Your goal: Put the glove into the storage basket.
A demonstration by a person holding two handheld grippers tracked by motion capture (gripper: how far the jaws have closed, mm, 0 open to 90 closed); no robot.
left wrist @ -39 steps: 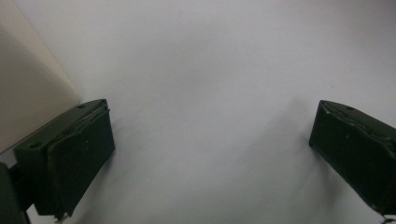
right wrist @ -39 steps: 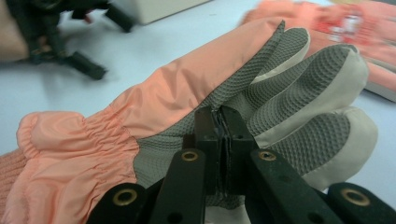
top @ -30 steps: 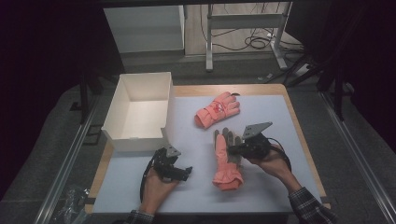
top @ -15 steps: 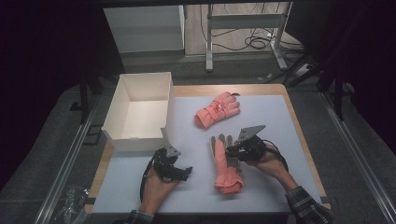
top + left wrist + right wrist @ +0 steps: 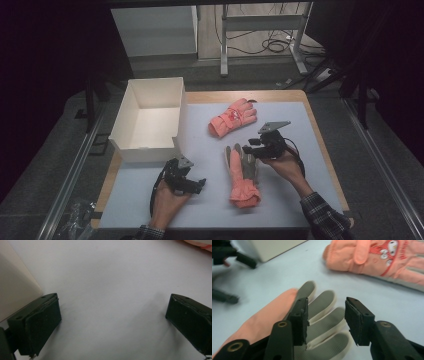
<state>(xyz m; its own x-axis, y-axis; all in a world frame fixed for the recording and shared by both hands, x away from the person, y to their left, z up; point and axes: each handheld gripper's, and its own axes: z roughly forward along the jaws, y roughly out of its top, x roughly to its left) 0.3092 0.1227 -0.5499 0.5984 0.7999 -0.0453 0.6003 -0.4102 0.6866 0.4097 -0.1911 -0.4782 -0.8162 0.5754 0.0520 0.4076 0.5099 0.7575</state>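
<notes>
On the table's near left, the left gripper (image 5: 199, 183) rests wide open and empty on the bare mat (image 5: 300, 120), well apart from both gloves. Right of it lies the near glove (image 5: 242, 172), long axis running away from the person, cuff near, grey fingers far. Over those fingers hangs the right gripper (image 5: 251, 145), plainly the nearer 1; its jaws have just been opening and stand about half apart, pinching nothing. The far glove (image 5: 233, 117) lies beyond.
</notes>
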